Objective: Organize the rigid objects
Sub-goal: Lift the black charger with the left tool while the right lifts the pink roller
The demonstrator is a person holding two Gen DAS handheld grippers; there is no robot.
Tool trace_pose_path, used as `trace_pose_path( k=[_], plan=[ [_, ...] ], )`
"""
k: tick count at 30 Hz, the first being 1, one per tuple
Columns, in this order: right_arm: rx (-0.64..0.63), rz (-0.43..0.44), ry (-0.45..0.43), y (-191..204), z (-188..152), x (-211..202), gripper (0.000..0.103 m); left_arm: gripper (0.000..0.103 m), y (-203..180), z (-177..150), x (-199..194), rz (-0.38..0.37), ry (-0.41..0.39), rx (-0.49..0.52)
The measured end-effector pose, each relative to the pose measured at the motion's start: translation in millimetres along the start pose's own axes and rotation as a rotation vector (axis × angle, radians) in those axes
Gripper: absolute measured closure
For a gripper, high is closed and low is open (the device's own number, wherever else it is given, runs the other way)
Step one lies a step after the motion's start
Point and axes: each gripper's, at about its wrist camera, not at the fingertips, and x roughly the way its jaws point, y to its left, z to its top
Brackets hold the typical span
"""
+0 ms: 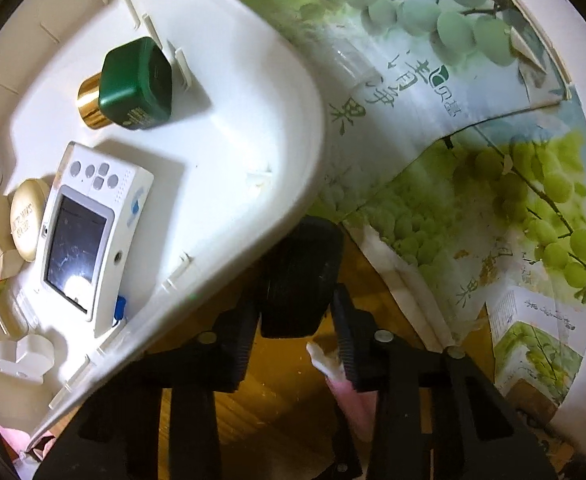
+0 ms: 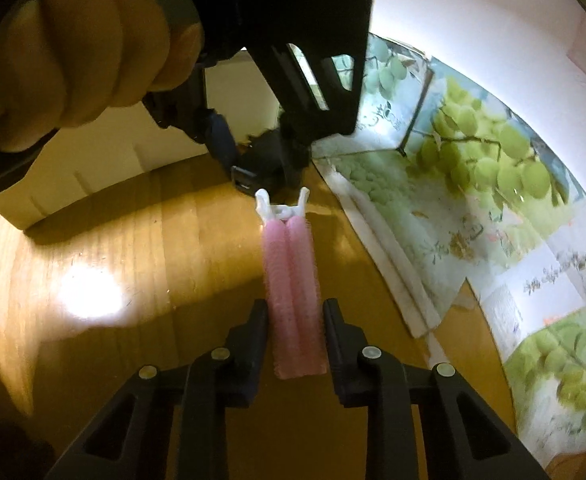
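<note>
Right wrist view: the right gripper (image 2: 295, 332) has its jaws drawn in narrow on a pink hair-roller clip (image 2: 293, 280), the pads pressing its two fuzzy pink rolls from either side near the near end. The clip points away toward the far side, its white plastic hinge (image 2: 281, 208) at the far tip, just off the wooden table (image 2: 113, 260).

Beyond that tip, the left gripper (image 2: 269, 176) reaches down in a person's hand (image 2: 81, 60). From its own camera, the left gripper (image 1: 293, 320) has its jaws at a middling gap around a black object (image 1: 299, 276) too dark and blurred to name; the pads seem to meet its sides, though I cannot tell for sure. The clip's white tip shows beside the right-hand finger there.

To the left lies a white tray (image 1: 253, 80) already holding a green bottle with a gold cap (image 1: 133, 84), a white handheld device (image 1: 93, 236), a round cream compact (image 1: 29, 220) and a small white piece (image 1: 21, 356). A grape-printed carton (image 1: 473, 160), flattened, lies to the right and far.

Both hands appear to be at the pick-up step. Next, I judge, each item needs lifting clear and carrying left over the tray's rim into bare space, without the grippers colliding.
</note>
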Motion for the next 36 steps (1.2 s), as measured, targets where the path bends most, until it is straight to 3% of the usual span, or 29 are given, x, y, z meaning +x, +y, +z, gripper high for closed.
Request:
trace_pose_path(
  k=[7,16,36],
  plan=[
    [0.080,-0.011,0.026,3,-16,-12,0.076,0.065,2,8,1,-0.021,-0.003,0.033],
    [0.203,-0.024,0.055,15,-42,-41,0.077,0.066,11,-17,3,-0.036,0.023,0.073],
    [0.428,-0.128,0.063,61,-90,-113,0.077,0.067,50,-111,-11,-0.028,0.069,0.240]
  ],
)
